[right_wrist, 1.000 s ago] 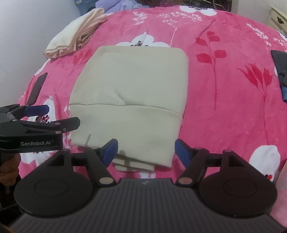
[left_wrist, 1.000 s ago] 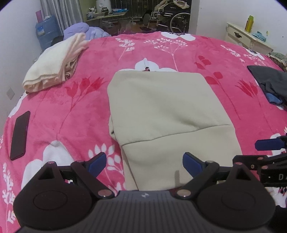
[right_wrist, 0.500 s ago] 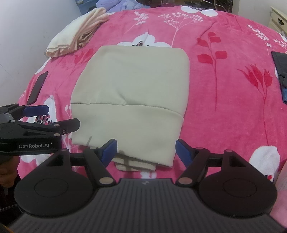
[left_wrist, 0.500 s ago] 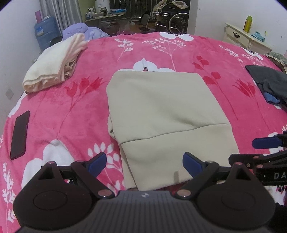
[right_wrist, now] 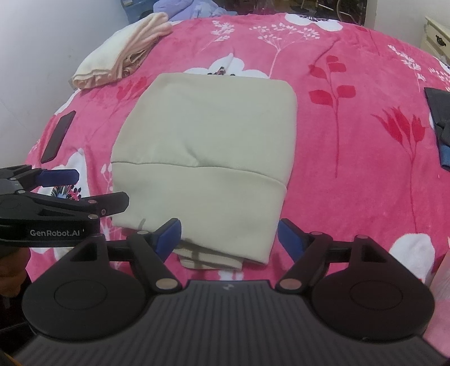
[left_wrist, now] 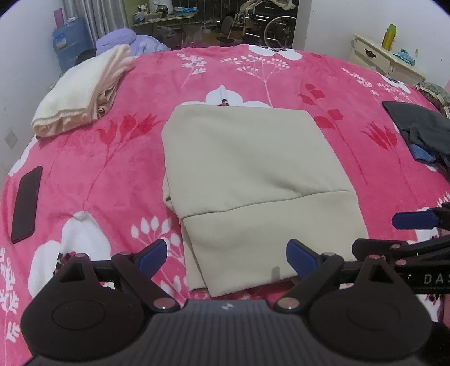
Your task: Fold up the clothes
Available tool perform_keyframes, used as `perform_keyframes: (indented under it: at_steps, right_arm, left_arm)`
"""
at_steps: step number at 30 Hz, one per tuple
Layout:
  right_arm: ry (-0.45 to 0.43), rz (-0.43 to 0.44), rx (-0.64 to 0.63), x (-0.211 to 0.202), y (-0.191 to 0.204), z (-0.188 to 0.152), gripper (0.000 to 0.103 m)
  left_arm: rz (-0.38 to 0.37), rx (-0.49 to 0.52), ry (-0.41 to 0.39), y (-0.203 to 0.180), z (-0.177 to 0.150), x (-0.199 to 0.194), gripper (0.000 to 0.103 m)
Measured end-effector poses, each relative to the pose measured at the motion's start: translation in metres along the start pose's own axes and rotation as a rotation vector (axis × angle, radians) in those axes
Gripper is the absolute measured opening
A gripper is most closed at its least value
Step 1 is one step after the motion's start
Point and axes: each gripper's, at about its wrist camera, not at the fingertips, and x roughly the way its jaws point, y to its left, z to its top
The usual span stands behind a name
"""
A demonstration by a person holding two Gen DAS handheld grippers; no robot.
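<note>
- Left gripper (left_wrist: 226, 255) jaws wide, nothing between them; blue pads (left_wrist: 153, 255) hung over the near edge of the garment (left_wrist: 253, 180), no contact visible.
- Right gripper (right_wrist: 229, 233) jaws also wide and empty, pads (right_wrist: 168, 234) above the garment's (right_wrist: 208, 157) near edge.
- The two grippers sat side by side at the near edge: right one seen at the right of the left view (left_wrist: 413, 221), left one at the left of the right view (right_wrist: 59, 176).
- Garment was beige, folded into a rough rectangle, flat mid-blanket (left_wrist: 98, 157), a seam band across its near part.
- A lower layer with a striped bit stuck out under the near edge in the right view.
- Blanket was pink with white and red flowers.
- Phone (left_wrist: 26, 204) lay dark and flat on the blanket, well left of the garment.
- Cream folded cloth (left_wrist: 81, 95) sat at far left, apart from the garment.
- Dark clothes (left_wrist: 422, 126) with a blue piece lay at the right edge.
- Dresser (left_wrist: 385, 60) stood beyond the bed at far right, a yellow bottle (left_wrist: 390, 33) on it.
- Wheelchair (left_wrist: 270, 22) stood in the back of the room.
</note>
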Motion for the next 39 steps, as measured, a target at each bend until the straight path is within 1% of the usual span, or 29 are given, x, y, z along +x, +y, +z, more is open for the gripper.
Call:
perform_keyframes:
  at_steps: [39]
  right_arm:
    - [0.005, -0.004, -0.003, -0.0007, -0.0021, 0.0007, 0.077]
  left_arm:
    - [0.010, 0.009, 0.013, 0.0021, -0.0011, 0.0008, 0.093]
